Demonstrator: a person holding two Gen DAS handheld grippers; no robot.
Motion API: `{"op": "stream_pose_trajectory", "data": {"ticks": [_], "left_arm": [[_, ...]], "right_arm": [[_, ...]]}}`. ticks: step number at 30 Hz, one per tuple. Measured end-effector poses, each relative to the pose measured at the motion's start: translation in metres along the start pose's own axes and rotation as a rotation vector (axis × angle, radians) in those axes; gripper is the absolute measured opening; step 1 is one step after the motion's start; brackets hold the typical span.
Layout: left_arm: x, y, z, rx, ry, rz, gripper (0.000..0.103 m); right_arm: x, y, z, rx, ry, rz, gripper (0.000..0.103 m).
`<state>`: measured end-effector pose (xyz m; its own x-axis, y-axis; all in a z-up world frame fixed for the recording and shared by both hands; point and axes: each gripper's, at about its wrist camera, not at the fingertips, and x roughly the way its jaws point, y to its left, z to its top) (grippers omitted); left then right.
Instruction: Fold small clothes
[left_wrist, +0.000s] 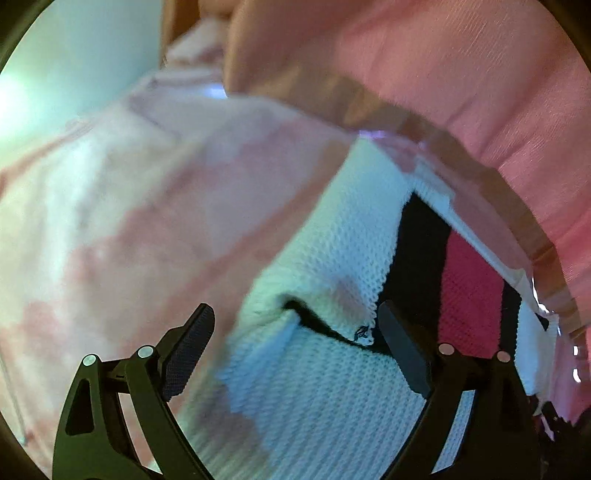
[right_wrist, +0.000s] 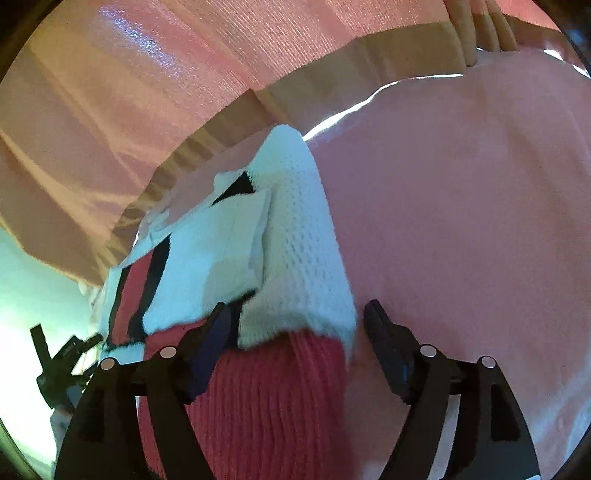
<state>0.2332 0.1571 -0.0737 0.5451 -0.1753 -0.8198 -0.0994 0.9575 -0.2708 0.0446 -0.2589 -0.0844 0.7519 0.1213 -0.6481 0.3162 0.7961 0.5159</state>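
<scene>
Apparently between 2 folds: both grips let go, with the white knit garment (left_wrist: 325, 369) lying flat on the pink cloth-covered surface (right_wrist: 461, 240) and no cloth pinched. Left gripper (left_wrist: 295, 343) spread wide, hovering just above the garment's white body, the small black fold line and label right between the fingertips but not touched by the pads. Right gripper (right_wrist: 295, 332) also standing wide, straddling the red ribbed band (right_wrist: 266, 398) where it meets the folded white sleeve (right_wrist: 303, 240), pads clear of the knit on both sides. Black and red stripes (left_wrist: 461, 284) of the garment running away toward the pink curtain (left_wrist: 480, 74), along the far edge of the surface. Next, judging by the lie: pick a fresh edge, probably the ribbed hem nearest the right gripper, close on a single layer and carry it over toward the striped end without dragging the sleeve already laid in. Risk of pinching the pink cover together with the knit.
</scene>
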Motion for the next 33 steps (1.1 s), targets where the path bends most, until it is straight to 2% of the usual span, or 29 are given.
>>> {"op": "stream_pose_trajectory", "data": {"ticks": [1, 2, 3, 4, 6, 7, 9, 10, 11, 13, 14, 16, 18, 20, 22, 23, 25, 27, 29, 30, 32, 33], "left_arm": [[0.004, -0.001, 0.000, 0.002, 0.010, 0.006, 0.076], [0.004, -0.007, 0.001, 0.032, -0.009, 0.049, 0.059], [0.004, -0.012, 0.002, 0.061, -0.012, 0.054, 0.047], [0.005, -0.015, 0.004, 0.075, 0.006, 0.053, 0.044], [0.005, -0.013, 0.004, 0.047, 0.019, 0.058, 0.043], [0.006, -0.013, 0.004, 0.048, 0.020, 0.065, 0.043], [0.006, -0.019, 0.000, 0.101, -0.008, 0.101, 0.048], [0.005, -0.021, -0.001, 0.120, -0.019, 0.112, 0.049], [-0.001, -0.022, -0.003, 0.130, -0.022, 0.102, 0.049], [-0.023, -0.018, -0.005, 0.121, -0.028, 0.061, 0.051], [-0.037, -0.016, -0.008, 0.122, -0.042, 0.044, 0.054], [-0.063, -0.010, -0.015, 0.138, -0.062, 0.028, 0.067], [-0.094, 0.002, -0.037, 0.165, -0.078, 0.019, 0.085], [-0.113, 0.022, -0.069, 0.199, -0.049, 0.037, 0.086], [-0.117, 0.040, -0.096, 0.223, 0.037, 0.053, 0.086], [-0.120, 0.051, -0.113, 0.227, 0.111, 0.062, 0.085], [-0.128, 0.067, -0.133, 0.204, 0.154, 0.053, 0.086], [-0.134, 0.087, -0.161, 0.143, 0.219, 0.023, 0.086], [-0.135, 0.101, -0.179, 0.059, 0.266, -0.042, 0.086], [-0.141, 0.101, -0.183, 0.063, 0.223, -0.041, 0.086], [-0.144, 0.096, -0.189, 0.081, 0.224, -0.035, 0.086], [-0.146, 0.094, -0.191, 0.090, 0.203, -0.028, 0.080]], "right_arm": [[0.002, 0.002, 0.002, -0.013, -0.007, -0.006, 0.024], [0.007, 0.004, 0.004, -0.021, 0.016, -0.008, 0.021], [0.005, 0.003, 0.005, -0.012, 0.006, -0.008, 0.020], [-0.001, 0.004, 0.007, -0.016, -0.022, -0.019, 0.019], [-0.017, 0.000, 0.008, -0.040, -0.090, -0.073, 0.019], [-0.017, -0.007, 0.007, -0.028, -0.094, -0.083, 0.019], [-0.001, -0.020, 0.004, -0.007, -0.039, -0.084, 0.022], [-0.003, -0.019, 0.003, -0.022, -0.048, -0.080, 0.027], [-0.006, -0.015, 0.004, -0.034, -0.031, -0.087, 0.035], [-0.026, -0.003, 0.000, -0.059, -0.017, -0.099, 0.037], [-0.049, 0.005, -0.010, -0.092, -0.021, -0.090, 0.043], [-0.082, 0.014, -0.040, -0.148, -0.014, -0.069, 0.055], [-0.106, 0.020, -0.074, -0.192, 0.011, -0.071, 0.058], [-0.124, 0.021, -0.121, -0.225, 0.081, -0.061, 0.058], [-0.134, 0.017, -0.160, -0.231, 0.149, -0.042, 0.058], [-0.140, 0.014, -0.183, -0.228, 0.188, -0.028, 0.058], [-0.150, 0.014, -0.215, -0.239, 0.230, 0.003, 0.059], [-0.160, 0.020, -0.231, -0.272, 0.220, 0.019, 0.059], [-0.161, 0.024, -0.237, -0.281, 0.216, 0.031, 0.059], [-0.160, 0.025, -0.238, -0.276, 0.215, 0.040, 0.060], [-0.157, 0.026, -0.236, -0.262, 0.202, 0.064, 0.059], [-0.155, 0.025, -0.233, -0.251, 0.201, 0.080, 0.054]]}}
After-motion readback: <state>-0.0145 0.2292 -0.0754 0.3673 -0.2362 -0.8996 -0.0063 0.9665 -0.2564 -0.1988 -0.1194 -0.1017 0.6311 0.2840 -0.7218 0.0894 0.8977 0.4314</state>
